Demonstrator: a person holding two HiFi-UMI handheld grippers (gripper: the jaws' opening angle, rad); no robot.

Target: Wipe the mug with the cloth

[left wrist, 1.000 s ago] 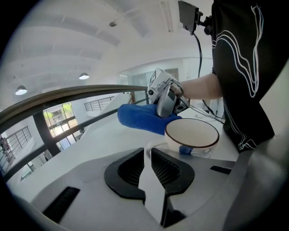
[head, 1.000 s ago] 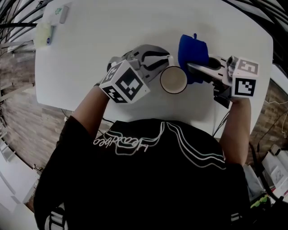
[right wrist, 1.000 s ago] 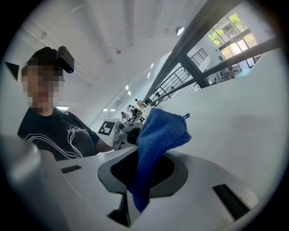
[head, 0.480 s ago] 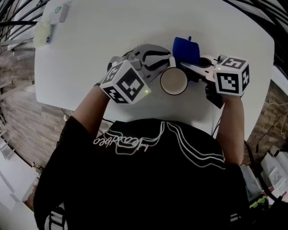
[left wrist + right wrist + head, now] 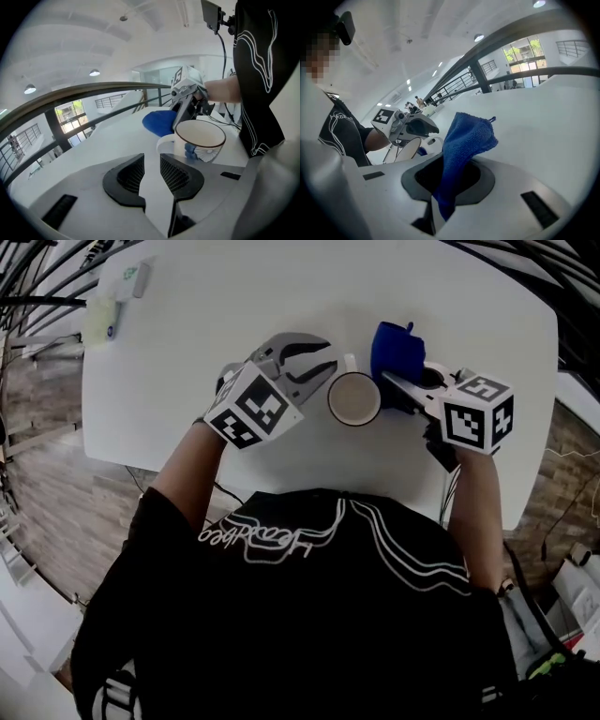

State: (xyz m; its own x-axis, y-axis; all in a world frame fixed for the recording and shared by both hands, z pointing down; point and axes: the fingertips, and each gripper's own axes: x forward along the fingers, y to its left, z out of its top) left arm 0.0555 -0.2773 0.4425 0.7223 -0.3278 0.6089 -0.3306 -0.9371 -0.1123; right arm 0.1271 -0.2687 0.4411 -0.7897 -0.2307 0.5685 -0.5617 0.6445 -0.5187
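White script lettering (image 5: 251, 538) crosses the person's black shirt (image 5: 309, 615), upside down in the head view and probably too looped to read for certain. Left of the mug (image 5: 354, 398), the left cube (image 5: 255, 407) on the left tool (image 5: 322, 367) carries black-and-white square markers. Right of the mug, the right cube (image 5: 478, 413) on the right tool (image 5: 394, 388) carries the same kind.

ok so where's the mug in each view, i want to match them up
Head view: the mug is in the upper middle, seen from above, open end up.
Left gripper view: right of centre, standing upright just past the jaws.
Right gripper view: left of centre, partly hidden, only the rim and handle showing.
Shared landmark: the blue cloth, beside the mug in every picture.
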